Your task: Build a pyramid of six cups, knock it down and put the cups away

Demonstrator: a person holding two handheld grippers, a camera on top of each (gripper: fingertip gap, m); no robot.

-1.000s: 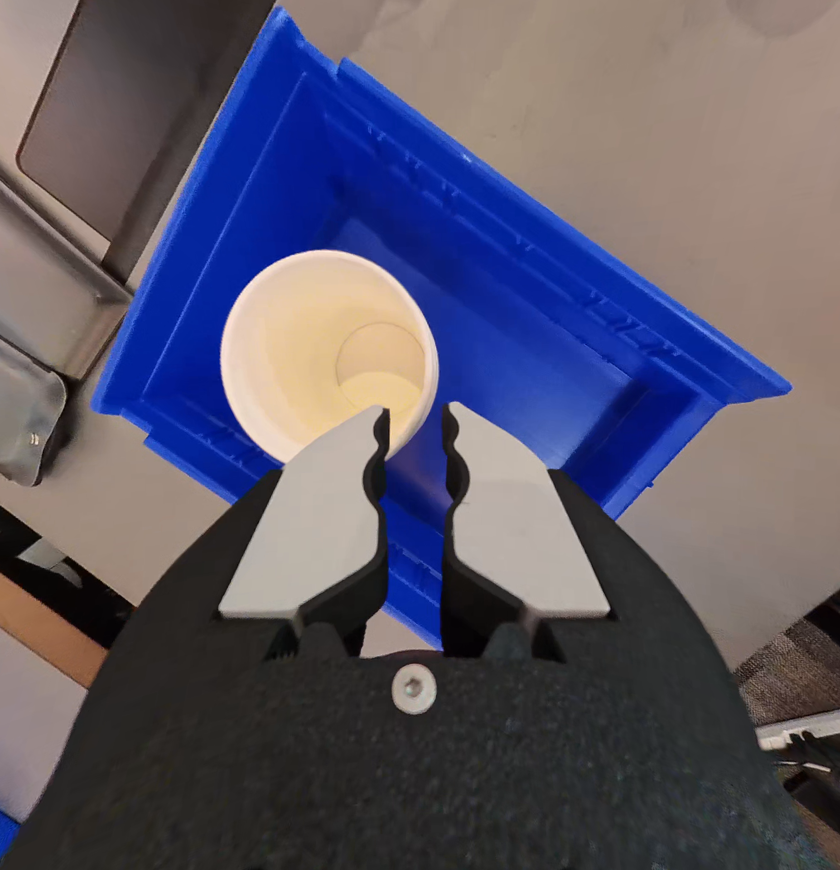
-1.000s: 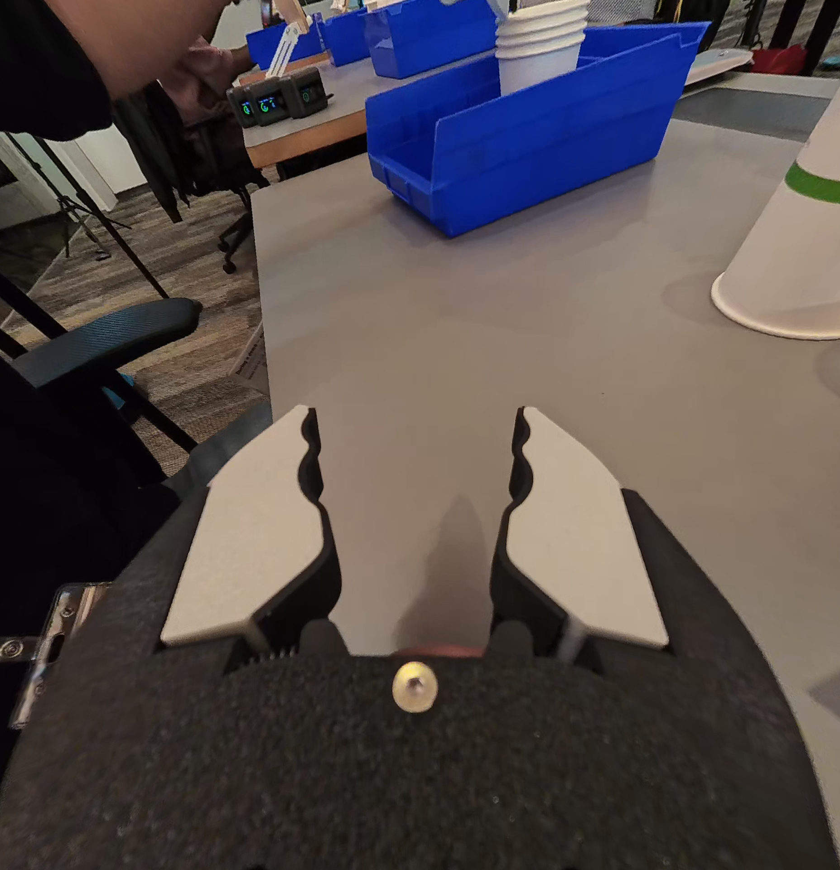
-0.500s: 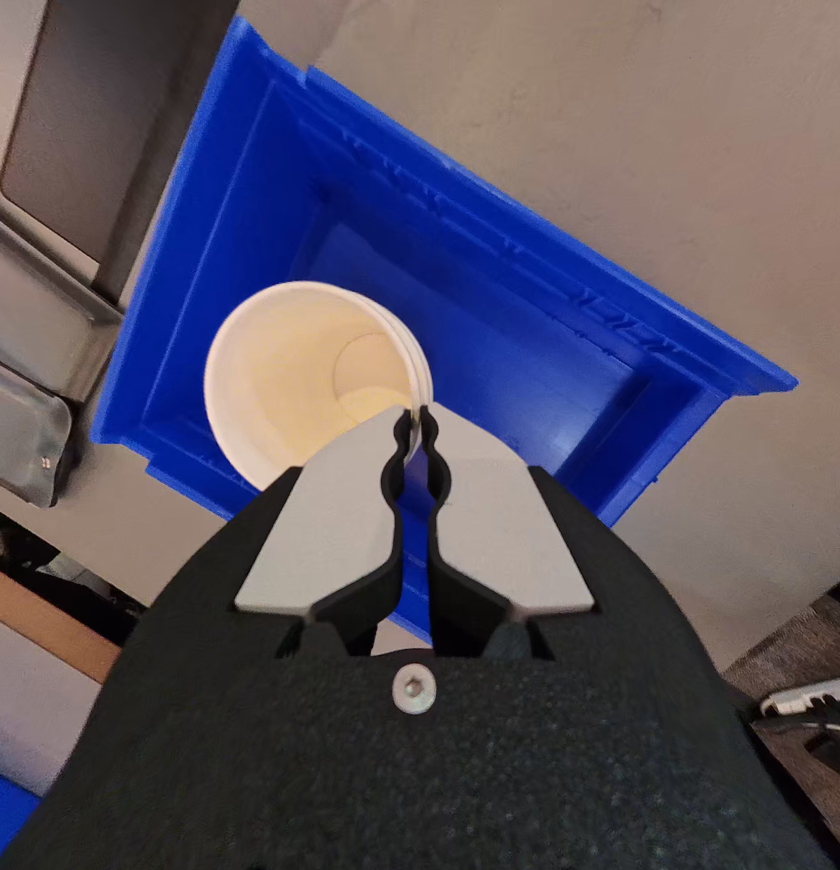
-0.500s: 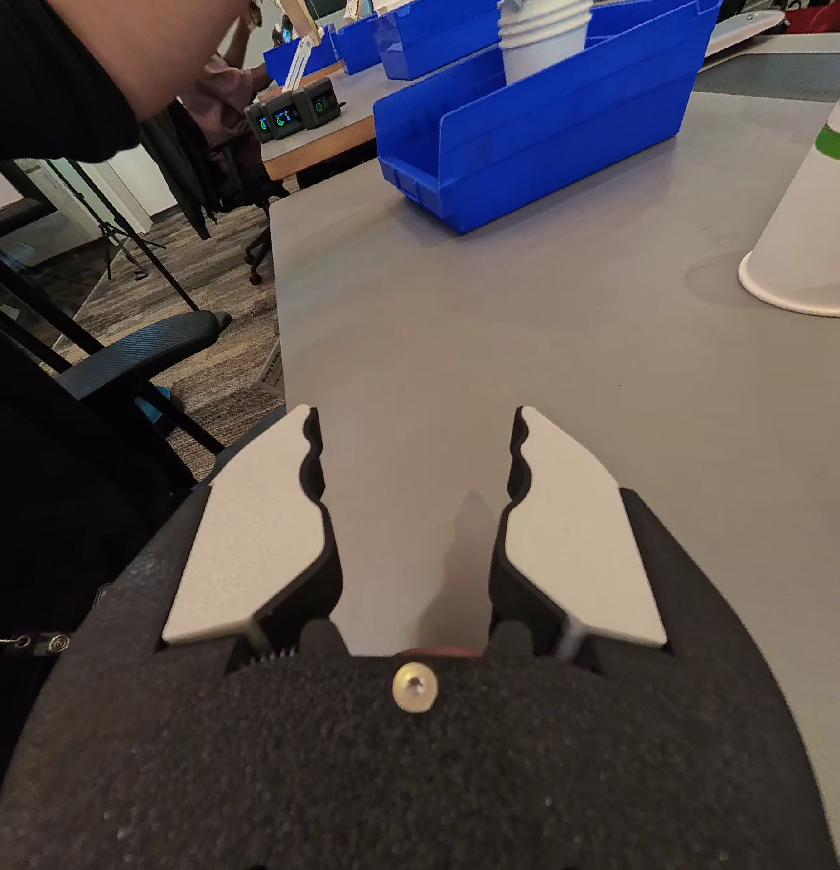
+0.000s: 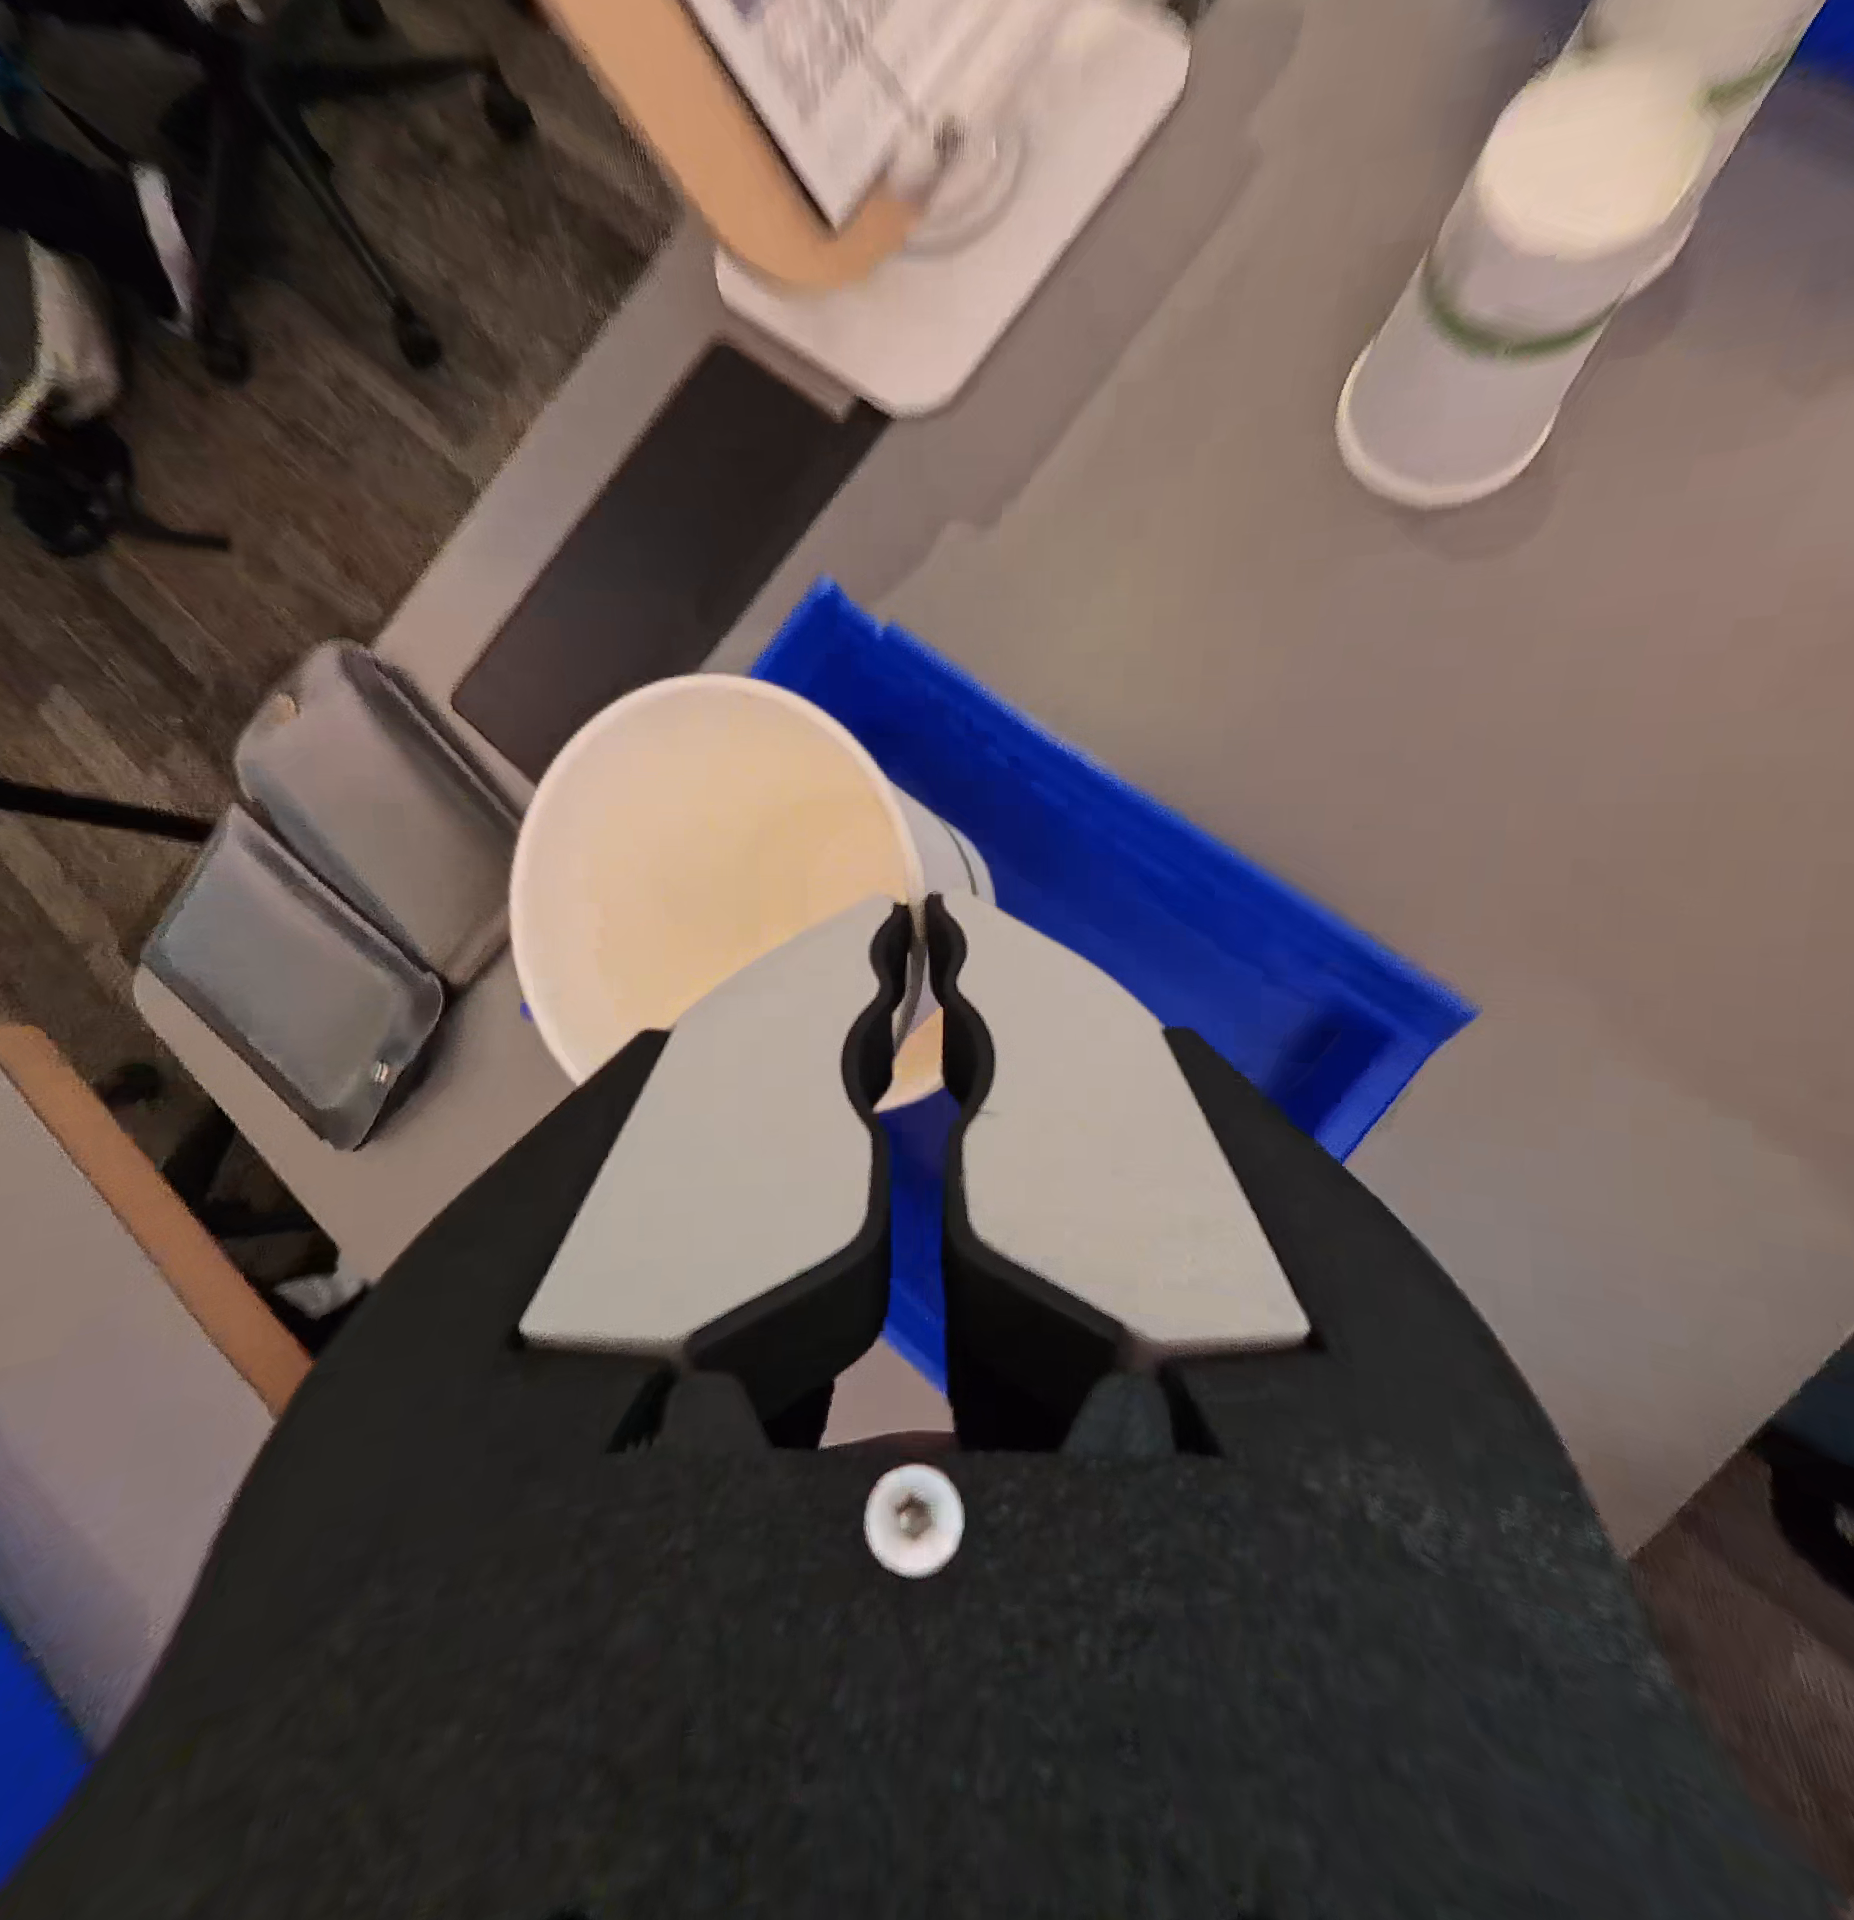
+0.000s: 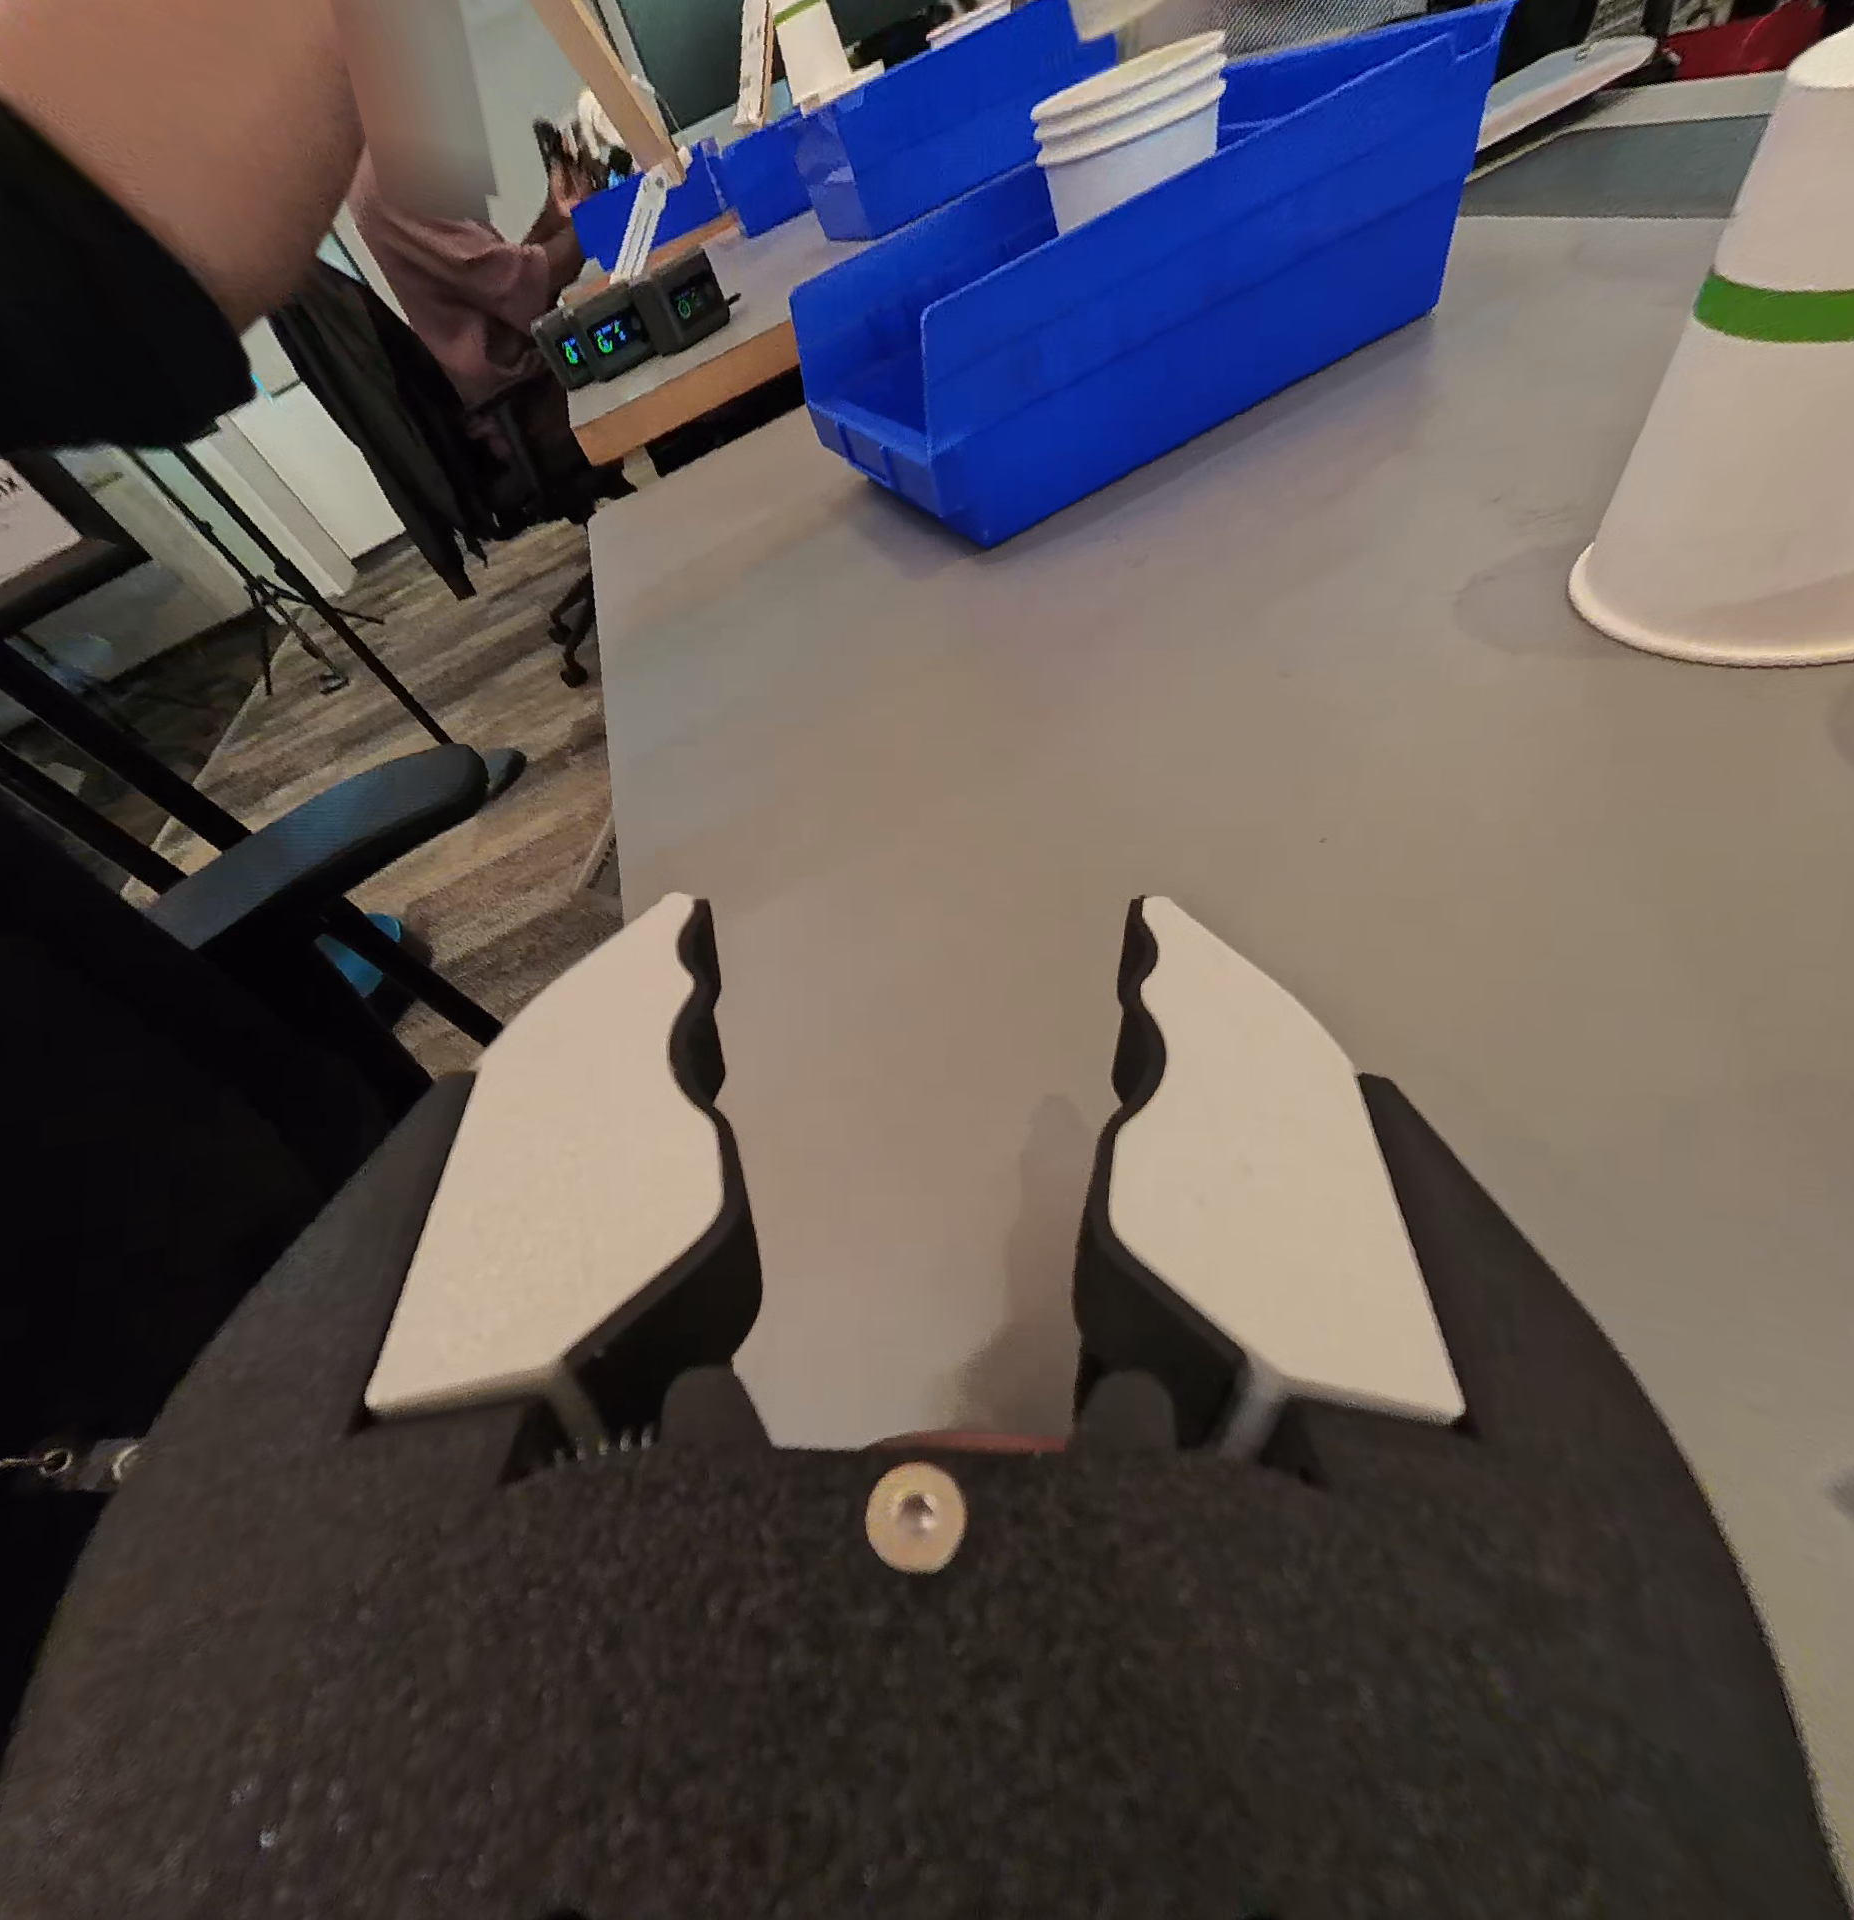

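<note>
White paper cup (image 5: 694, 862), mouth toward the left wrist camera, hangs pinched by its rim wall in the closed left gripper (image 5: 921, 914), above the near end of the blue plastic bin (image 5: 1162, 883). Its long axis runs away from the fingers, down toward the bin. An upturned white cup with a green band (image 5: 1474, 343) stands on the grey table (image 5: 1525, 779) well beyond, likely the spot to build beside. Nothing blocks that path. The right gripper (image 6: 918, 914) rests open and empty over bare table, with the remaining stacked cups (image 6: 1131, 135) in the bin ahead
</note>
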